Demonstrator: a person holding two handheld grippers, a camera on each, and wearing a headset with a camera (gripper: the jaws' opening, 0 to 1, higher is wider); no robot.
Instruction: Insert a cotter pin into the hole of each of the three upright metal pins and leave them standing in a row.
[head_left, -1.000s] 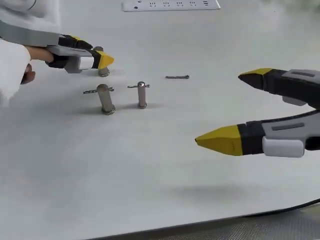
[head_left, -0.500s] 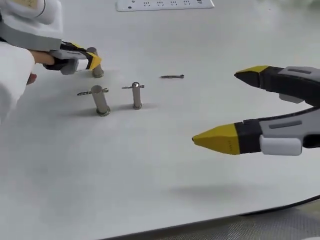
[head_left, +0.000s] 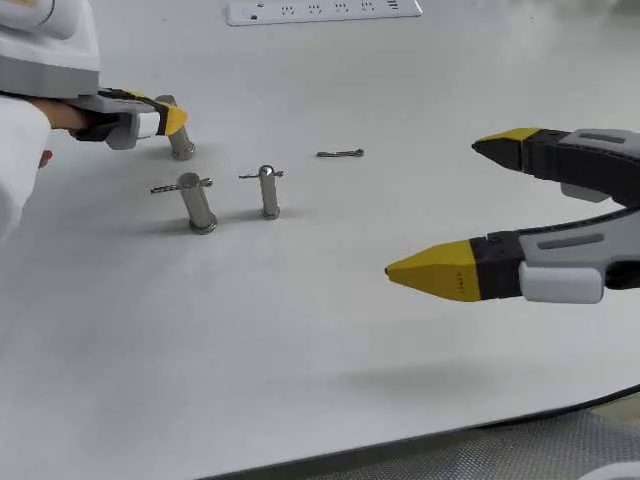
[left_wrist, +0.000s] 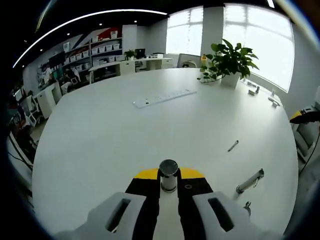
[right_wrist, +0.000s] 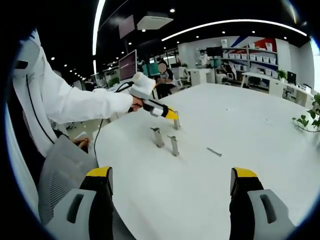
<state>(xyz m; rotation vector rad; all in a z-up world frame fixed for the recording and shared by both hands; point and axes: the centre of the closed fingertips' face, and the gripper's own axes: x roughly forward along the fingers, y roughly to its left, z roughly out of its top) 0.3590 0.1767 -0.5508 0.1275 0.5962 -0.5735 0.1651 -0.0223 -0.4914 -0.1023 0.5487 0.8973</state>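
Three metal pins stand on the white table. My left gripper (head_left: 170, 119) (left_wrist: 168, 179) is shut on the far-left pin (head_left: 181, 145) (left_wrist: 168, 170), which has no cotter pin through it. The middle-left pin (head_left: 196, 203) leans a little and carries a cotter pin. The smaller pin (head_left: 268, 192) to its right also carries one. A loose cotter pin (head_left: 340, 153) (left_wrist: 233, 145) (right_wrist: 215, 151) lies flat farther right. My right gripper (head_left: 435, 210) (right_wrist: 172, 175) hovers open over the near right of the table, well apart from the pins (right_wrist: 166, 137).
A white power strip (head_left: 320, 9) (left_wrist: 165, 97) lies at the table's far edge. A potted plant (left_wrist: 227, 62) stands beyond it. The table's near edge (head_left: 420, 440) runs below the right gripper. A person's white sleeve (right_wrist: 85, 102) reaches in from the left.
The left gripper has drawn a little to the left with the far-left pin in its jaws. The head view has shifted slightly. The right gripper stays open in place.
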